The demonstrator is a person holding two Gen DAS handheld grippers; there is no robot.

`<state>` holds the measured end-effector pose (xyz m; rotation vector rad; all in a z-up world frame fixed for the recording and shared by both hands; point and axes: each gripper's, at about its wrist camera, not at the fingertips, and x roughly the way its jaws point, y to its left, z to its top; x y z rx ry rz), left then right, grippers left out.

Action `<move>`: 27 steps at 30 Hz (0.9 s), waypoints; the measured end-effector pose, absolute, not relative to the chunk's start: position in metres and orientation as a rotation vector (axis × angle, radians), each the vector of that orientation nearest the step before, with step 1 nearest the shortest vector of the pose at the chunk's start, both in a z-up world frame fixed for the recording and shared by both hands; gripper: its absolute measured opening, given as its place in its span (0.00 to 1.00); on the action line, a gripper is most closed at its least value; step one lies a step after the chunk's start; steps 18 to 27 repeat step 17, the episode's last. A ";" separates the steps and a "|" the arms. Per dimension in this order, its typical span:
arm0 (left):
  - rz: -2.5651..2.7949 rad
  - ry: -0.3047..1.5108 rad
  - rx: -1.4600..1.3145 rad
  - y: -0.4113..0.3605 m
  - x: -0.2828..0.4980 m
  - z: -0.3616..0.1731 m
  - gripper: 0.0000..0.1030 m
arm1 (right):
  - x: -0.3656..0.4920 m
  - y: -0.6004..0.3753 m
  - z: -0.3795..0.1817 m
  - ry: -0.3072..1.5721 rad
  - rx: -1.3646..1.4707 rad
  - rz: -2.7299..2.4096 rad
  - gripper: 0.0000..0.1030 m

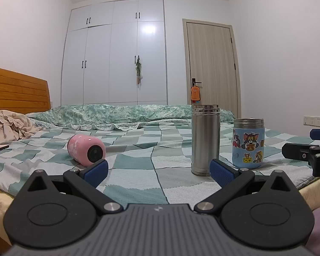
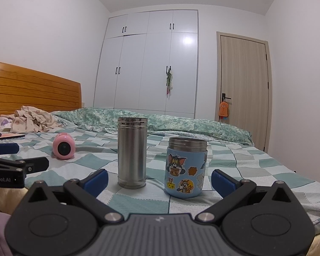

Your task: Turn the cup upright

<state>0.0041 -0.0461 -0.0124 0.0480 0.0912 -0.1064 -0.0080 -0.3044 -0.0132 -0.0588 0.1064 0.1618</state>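
Note:
A pink cup [image 1: 86, 150] lies on its side on the checked bedsheet, its dark round end facing me; it also shows in the right wrist view [image 2: 64, 146]. A tall steel cup [image 1: 205, 139] [image 2: 132, 152] stands upright. A short blue cartoon cup [image 1: 248, 143] [image 2: 186, 167] stands upright to its right. My left gripper [image 1: 159, 170] is open and empty, low over the bed's near edge, with the pink cup just beyond its left finger. My right gripper [image 2: 159, 180] is open and empty, a little short of the two upright cups.
The checked sheet [image 1: 138, 160] covers the bed. A green floral quilt [image 1: 125, 113] lies along the far side. Crumpled clothes [image 2: 29, 120] and a flat book [image 2: 8, 136] lie by the wooden headboard [image 2: 32, 89]. A white wardrobe [image 1: 117, 59] and a door [image 1: 213, 64] stand behind.

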 end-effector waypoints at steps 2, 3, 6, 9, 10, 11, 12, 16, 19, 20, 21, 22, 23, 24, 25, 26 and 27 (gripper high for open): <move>-0.106 0.090 0.048 -0.046 0.004 -0.012 1.00 | -0.008 -0.304 -0.013 0.107 -0.059 0.162 1.00; -0.106 0.090 0.047 -0.046 0.004 -0.012 1.00 | -0.008 -0.304 -0.013 0.107 -0.059 0.161 1.00; -0.107 0.090 0.046 -0.047 0.004 -0.012 1.00 | -0.008 -0.304 -0.013 0.107 -0.059 0.161 1.00; -0.109 0.089 0.045 -0.046 0.004 -0.012 1.00 | -0.008 -0.304 -0.013 0.107 -0.059 0.162 1.00; -0.109 0.089 0.046 -0.046 0.004 -0.012 1.00 | -0.008 -0.304 -0.013 0.107 -0.059 0.162 1.00; -0.111 0.091 0.047 -0.047 0.004 -0.012 1.00 | -0.008 -0.304 -0.013 0.107 -0.059 0.162 1.00; -0.113 0.092 0.049 -0.047 0.004 -0.012 1.00 | -0.008 -0.304 -0.013 0.107 -0.059 0.162 1.00; -0.120 0.089 0.047 -0.046 0.003 -0.012 1.00 | -0.008 -0.304 -0.013 0.107 -0.060 0.162 1.00; -0.119 0.090 0.045 -0.045 0.003 -0.012 1.00 | -0.008 -0.304 -0.013 0.107 -0.060 0.162 1.00; -0.119 0.090 0.045 -0.045 0.003 -0.012 1.00 | -0.008 -0.304 -0.013 0.107 -0.060 0.162 1.00; -0.119 0.090 0.045 -0.045 0.003 -0.012 1.00 | -0.008 -0.304 -0.013 0.107 -0.060 0.162 1.00; -0.119 0.090 0.045 -0.045 0.003 -0.012 1.00 | -0.008 -0.304 -0.013 0.107 -0.060 0.162 1.00; -0.119 0.090 0.045 -0.045 0.003 -0.012 1.00 | -0.008 -0.304 -0.013 0.107 -0.060 0.162 1.00; -0.119 0.090 0.045 -0.045 0.003 -0.012 1.00 | -0.008 -0.304 -0.013 0.107 -0.060 0.162 1.00; -0.119 0.090 0.045 -0.045 0.003 -0.012 1.00 | -0.008 -0.304 -0.013 0.107 -0.060 0.162 1.00; -0.119 0.090 0.045 -0.045 0.003 -0.012 1.00 | -0.008 -0.304 -0.013 0.107 -0.060 0.162 1.00; -0.119 0.090 0.045 -0.045 0.003 -0.012 1.00 | -0.008 -0.304 -0.013 0.107 -0.060 0.162 1.00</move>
